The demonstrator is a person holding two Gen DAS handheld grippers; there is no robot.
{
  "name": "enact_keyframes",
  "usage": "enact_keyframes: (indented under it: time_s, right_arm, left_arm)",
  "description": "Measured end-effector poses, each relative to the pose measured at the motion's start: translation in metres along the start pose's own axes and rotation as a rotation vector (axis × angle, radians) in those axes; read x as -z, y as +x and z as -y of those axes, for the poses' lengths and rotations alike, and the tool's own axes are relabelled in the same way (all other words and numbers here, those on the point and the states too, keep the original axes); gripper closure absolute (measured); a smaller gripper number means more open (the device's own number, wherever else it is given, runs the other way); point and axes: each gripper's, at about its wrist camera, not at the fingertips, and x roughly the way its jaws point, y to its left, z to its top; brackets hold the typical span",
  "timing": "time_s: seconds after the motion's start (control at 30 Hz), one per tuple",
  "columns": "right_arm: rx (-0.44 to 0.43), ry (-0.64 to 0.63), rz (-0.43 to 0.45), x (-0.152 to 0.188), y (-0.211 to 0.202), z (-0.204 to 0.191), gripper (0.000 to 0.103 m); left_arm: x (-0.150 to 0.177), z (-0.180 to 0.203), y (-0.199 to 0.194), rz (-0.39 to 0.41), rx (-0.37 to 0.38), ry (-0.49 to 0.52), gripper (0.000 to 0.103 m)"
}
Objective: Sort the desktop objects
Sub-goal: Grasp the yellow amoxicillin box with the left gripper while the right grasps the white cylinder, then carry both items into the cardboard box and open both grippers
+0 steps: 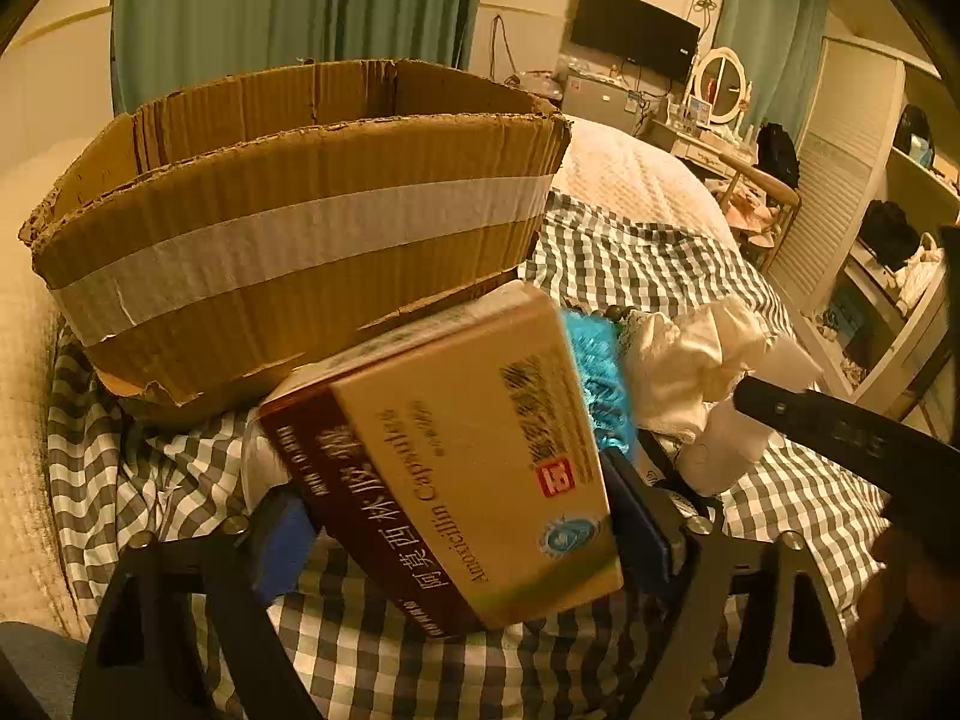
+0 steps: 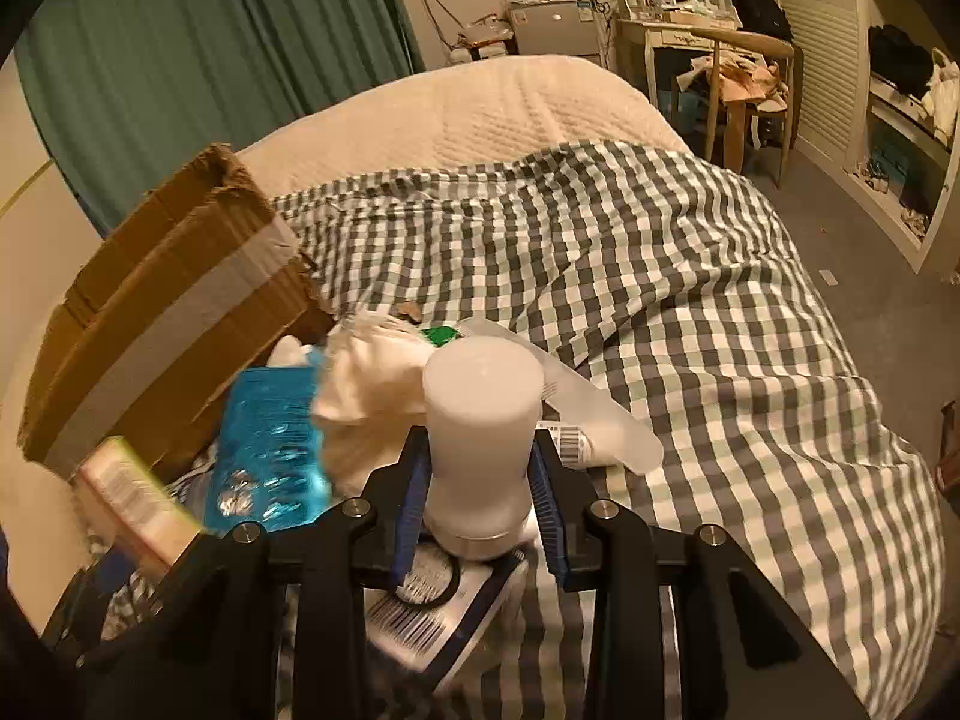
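Amoxicillin box [image 1: 474, 480] clamped in our left gripper [image 1: 462, 516], white bottle [image 2: 480, 444] clamped in our right gripper [image 2: 480, 498], cardboard box [image 1: 288, 228] near the checked cloth's [image 2: 660, 300] far edge.

A lived-in home bedroom is showing here: a bed [image 2: 480, 114] is lying under a quilted cream cover and checked sheet [image 2: 690, 300], teal curtains [image 2: 180, 60] are hanging behind, and a vanity desk [image 2: 672, 30] with round mirror [image 1: 723, 84] is standing beside a wall-mounted television [image 1: 633, 30].
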Motion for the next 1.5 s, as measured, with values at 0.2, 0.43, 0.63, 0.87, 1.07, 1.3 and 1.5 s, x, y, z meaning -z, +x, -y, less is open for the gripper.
enact_keyframes:
  time_s: [0.2,0.43,0.63,0.87,1.07,1.3,1.5]
  right_arm:
    - [0.018,-0.033,0.057,0.001,-0.048,-0.013,0.071]
    - [0.044,-0.053,0.102,0.008,-0.097,-0.021,0.071]
    - [0.061,-0.065,0.123,0.016,-0.128,-0.027,0.071]
    - [0.066,-0.107,0.16,0.017,-0.158,-0.047,0.071]
    - [0.04,-0.13,0.18,0.014,-0.171,-0.07,0.071]
    - [-0.009,-0.176,0.2,-0.001,-0.173,-0.107,0.071]
    - [-0.062,-0.223,0.212,-0.024,-0.166,-0.139,0.071]
  left_arm:
    - [0.0,-0.007,-0.002,-0.018,0.035,-0.023,0.025]
    - [0.006,-0.008,-0.005,-0.026,0.047,-0.017,0.026]
    - [0.003,-0.021,-0.017,0.007,0.051,-0.072,0.027]
    - [-0.013,-0.028,-0.061,0.12,0.047,-0.025,0.027]
    - [-0.029,-0.041,-0.099,0.222,0.032,-0.007,0.027]
    - [-0.061,-0.064,-0.13,0.348,-0.023,-0.056,0.027]
    - [-0.104,-0.083,-0.131,0.369,0.009,-0.136,0.027]
